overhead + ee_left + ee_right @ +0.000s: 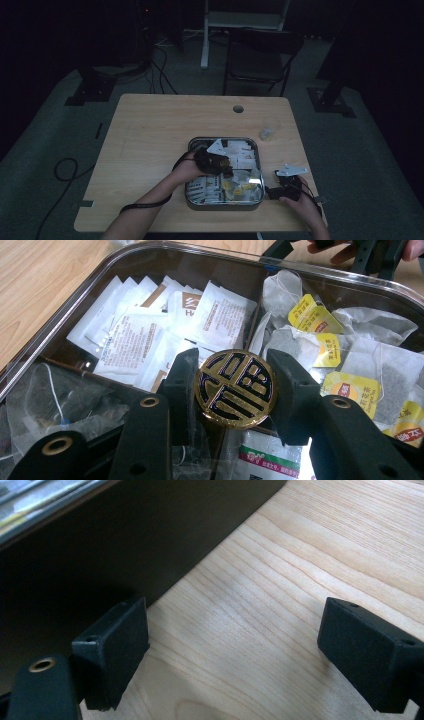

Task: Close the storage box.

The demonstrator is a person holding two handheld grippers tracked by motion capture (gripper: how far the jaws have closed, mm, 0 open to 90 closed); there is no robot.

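Note:
In the left gripper view, my left gripper (pixel 235 385) is shut on a round gold and black knob (pixel 235 388), the handle of a clear lid (pixel 150 255) over a dark box. Under the lid lie white sachets (pixel 150 330) and yellow-tagged tea bags (pixel 320 335). From the high view, the left gripper (pixel 220 165) sits over the middle of the box (pixel 225 172). My right gripper (pixel 287 187) rests on the table just right of the box. Its jaws stand wide apart over bare wood, its left fingertip (pixel 112 650) close to the box's dark side wall (pixel 125 540).
The box stands near the front right of a light wooden table (pixel 150 140). A small clear cup (pixel 266 132) stands behind the box on the right. A cable hole (pixel 238 108) is at the table's back edge. A black chair (pixel 260 55) stands beyond the table.

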